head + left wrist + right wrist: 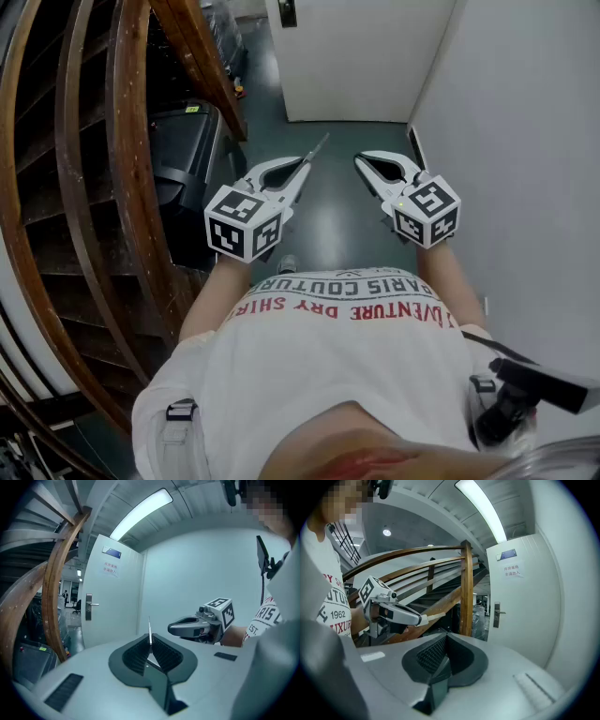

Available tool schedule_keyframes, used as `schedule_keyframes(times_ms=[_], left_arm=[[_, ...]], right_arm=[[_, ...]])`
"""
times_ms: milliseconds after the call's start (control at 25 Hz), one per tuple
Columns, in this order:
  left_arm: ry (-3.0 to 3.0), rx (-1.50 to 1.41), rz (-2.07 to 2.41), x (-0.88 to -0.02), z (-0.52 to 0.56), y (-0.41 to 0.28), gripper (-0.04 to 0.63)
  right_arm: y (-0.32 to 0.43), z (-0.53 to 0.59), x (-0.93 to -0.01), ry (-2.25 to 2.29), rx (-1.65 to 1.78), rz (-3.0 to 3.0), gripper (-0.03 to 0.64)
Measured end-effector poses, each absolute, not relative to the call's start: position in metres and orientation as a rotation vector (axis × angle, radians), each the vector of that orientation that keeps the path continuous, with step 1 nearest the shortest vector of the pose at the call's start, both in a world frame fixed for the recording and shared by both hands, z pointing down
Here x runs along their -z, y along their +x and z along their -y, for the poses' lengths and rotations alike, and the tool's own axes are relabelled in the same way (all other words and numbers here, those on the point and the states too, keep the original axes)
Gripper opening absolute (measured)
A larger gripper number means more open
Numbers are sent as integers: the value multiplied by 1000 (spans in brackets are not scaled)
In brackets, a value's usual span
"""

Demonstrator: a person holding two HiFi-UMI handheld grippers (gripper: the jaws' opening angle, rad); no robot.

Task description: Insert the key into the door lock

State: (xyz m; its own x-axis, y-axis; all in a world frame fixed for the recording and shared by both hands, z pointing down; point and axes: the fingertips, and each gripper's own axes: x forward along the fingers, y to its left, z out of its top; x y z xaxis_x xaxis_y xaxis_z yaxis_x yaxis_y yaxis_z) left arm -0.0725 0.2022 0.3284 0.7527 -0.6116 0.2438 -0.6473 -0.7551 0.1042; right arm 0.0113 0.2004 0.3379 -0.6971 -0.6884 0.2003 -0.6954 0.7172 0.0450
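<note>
My left gripper (304, 169) is shut on a thin metal key (318, 148). The blade sticks out past the jaw tips toward the white door (356, 56). In the left gripper view the key (150, 629) stands edge-on between the ribbed pads, and the door's lock plate with its lever handle (89, 605) is well ahead at the left, not touched. My right gripper (362, 162) hovers beside the left one, shut with nothing in it. The right gripper view shows its pads (433, 652) pressed together and the handle (497, 613) far off at the right.
A curved wooden stair railing (131, 159) and a dark machine (183, 150) crowd the left side. A plain white wall (525, 141) runs along the right. A dark floor strip (328, 202) leads to the door.
</note>
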Motion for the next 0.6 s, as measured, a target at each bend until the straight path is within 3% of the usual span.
schedule_keyframes(times_ms=[600], left_arm=[[2751, -271, 992, -327, -201, -72, 21]], right_arm=[[6, -200, -337, 1087, -72, 2742, 2]])
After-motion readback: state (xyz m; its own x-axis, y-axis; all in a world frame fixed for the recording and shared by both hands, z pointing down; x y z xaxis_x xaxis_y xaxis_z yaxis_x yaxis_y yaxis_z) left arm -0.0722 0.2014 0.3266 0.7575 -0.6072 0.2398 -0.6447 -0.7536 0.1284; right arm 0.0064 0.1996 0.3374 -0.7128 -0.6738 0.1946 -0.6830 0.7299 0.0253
